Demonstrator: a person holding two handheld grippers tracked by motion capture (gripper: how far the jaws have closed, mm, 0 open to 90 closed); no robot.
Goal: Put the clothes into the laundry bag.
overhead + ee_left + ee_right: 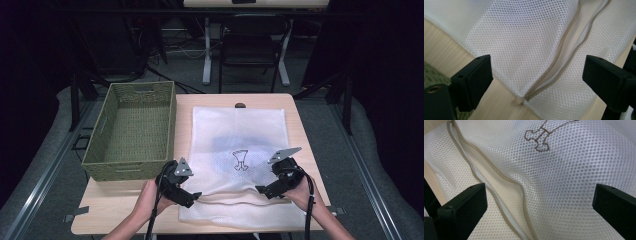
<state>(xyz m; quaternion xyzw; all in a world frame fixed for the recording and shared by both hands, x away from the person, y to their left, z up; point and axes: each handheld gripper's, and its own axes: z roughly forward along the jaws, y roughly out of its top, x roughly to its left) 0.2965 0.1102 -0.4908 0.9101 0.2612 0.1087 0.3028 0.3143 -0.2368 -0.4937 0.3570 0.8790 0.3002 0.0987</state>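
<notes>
I find the white mesh laundry bag (239, 150) lying flat across the centre and right of the table (125, 210) in the high view, its zipper edge toward the bottom of the frame. A dark shape shows through the mesh at mid-bag, which I judge to be a garment already inside; I cannot tell what it is. A small brown outline motif (541, 138) is stitched on the upper face.

The left gripper (192, 196) sits at the lower left corner of the bag, jaws spread wide, nothing between the pads. In the left gripper view its jaws frame the zipper's end stop (519, 100), with the bag's corner just past them. The right gripper (261, 190) is at the lower right of the bag, likewise spread, gripping nothing. Both hang just above the mesh rather than pressing it.

The zipper (499, 185) is plainly parted: in the right gripper view the two tan tapes gape along most of the visible run, meeting only at the end stop. I cannot locate the slider in any frame.

My assessment: the loading appears done, the closing has not begun. The green woven basket (132, 131) at upper left stands empty, so if the bag is bound there, that transfer is also outstanding.
</notes>
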